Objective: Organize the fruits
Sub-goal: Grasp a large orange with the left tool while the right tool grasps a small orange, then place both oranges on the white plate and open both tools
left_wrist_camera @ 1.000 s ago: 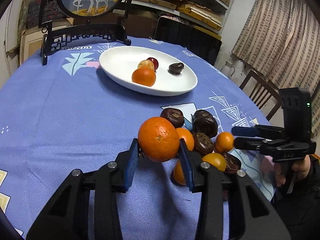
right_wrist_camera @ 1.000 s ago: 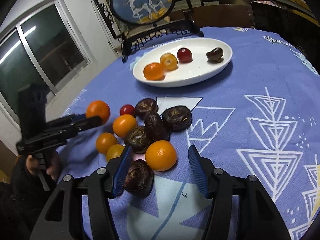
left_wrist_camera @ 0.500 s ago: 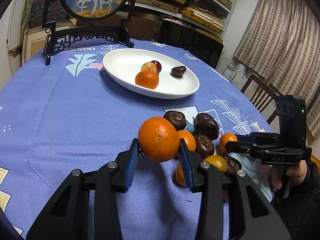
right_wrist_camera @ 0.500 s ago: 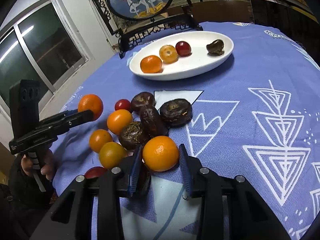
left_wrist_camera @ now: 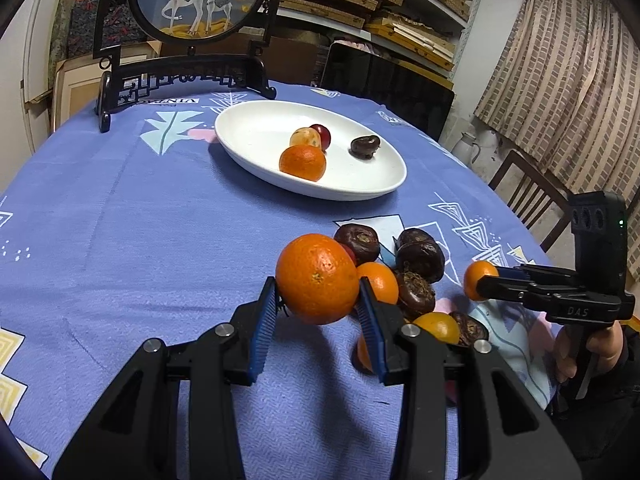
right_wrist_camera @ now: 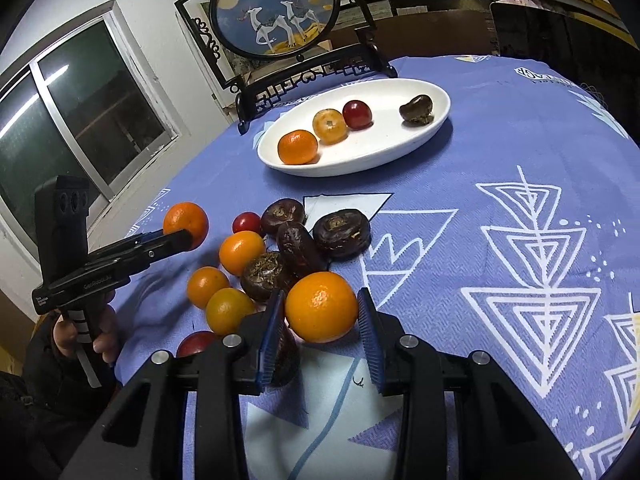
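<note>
Plate (left_wrist_camera: 256,148): white, glossy ceramic look. Tablecloth (left_wrist_camera: 140,232): blue woven cloth, matt, printed. Oranges (left_wrist_camera: 318,278): dimpled, slightly shiny peel; gripper fingers (left_wrist_camera: 262,332): matt black plastic, ribbed blue pads.

Two oranges (left_wrist_camera: 317,278) (right_wrist_camera: 321,307) lifted off the pile (right_wrist_camera: 276,256); four fruits lie on the white plate (right_wrist_camera: 400,148).

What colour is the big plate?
White; the plate shows best in the right wrist view.
</note>
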`<state>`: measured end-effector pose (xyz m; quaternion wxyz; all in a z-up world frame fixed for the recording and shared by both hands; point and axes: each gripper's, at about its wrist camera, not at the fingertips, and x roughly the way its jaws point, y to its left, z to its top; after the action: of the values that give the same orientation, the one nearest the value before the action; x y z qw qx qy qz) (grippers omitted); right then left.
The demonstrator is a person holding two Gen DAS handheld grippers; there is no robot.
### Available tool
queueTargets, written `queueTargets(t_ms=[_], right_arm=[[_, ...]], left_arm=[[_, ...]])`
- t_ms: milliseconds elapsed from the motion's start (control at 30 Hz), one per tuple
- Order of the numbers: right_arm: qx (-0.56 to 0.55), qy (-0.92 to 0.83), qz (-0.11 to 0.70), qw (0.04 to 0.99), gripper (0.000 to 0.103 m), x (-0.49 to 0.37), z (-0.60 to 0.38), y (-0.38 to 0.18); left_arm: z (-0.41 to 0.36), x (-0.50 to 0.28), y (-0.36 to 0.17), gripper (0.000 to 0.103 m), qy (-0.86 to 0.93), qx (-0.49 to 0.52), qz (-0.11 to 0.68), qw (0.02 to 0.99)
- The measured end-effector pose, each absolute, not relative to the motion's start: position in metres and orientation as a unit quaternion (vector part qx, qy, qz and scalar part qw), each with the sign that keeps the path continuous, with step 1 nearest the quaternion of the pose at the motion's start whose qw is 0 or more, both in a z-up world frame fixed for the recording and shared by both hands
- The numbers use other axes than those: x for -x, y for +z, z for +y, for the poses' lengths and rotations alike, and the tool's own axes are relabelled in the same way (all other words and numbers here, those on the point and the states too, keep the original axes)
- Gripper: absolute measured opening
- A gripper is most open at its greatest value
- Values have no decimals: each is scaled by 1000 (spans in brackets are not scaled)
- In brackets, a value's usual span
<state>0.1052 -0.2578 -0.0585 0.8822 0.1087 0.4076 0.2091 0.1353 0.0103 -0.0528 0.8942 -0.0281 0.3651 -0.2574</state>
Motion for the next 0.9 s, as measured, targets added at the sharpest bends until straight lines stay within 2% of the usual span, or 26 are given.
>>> queueTargets(t_ms=[267, 500, 767, 867, 900], right_arm=[[-104, 213, 390, 890, 37, -117, -263, -36], [-140, 205, 364, 898, 37, -183, -285, -5], [-163, 189, 375, 893, 38, -258, -291, -13], [-161, 184, 373, 895, 39, -280, -287, -19], [-164, 179, 374, 895, 48, -283, -288, -20]], left_arm=[[9, -142, -41, 39, -258, 22, 357, 898], [-27, -192, -5, 39, -282, 7, 341, 897], [-81, -253, -11, 39, -301, -20, 368, 880], [-97, -271, -26, 41, -294, -30, 387, 873], [-98, -276, -29, 43, -291, -26, 391, 873]])
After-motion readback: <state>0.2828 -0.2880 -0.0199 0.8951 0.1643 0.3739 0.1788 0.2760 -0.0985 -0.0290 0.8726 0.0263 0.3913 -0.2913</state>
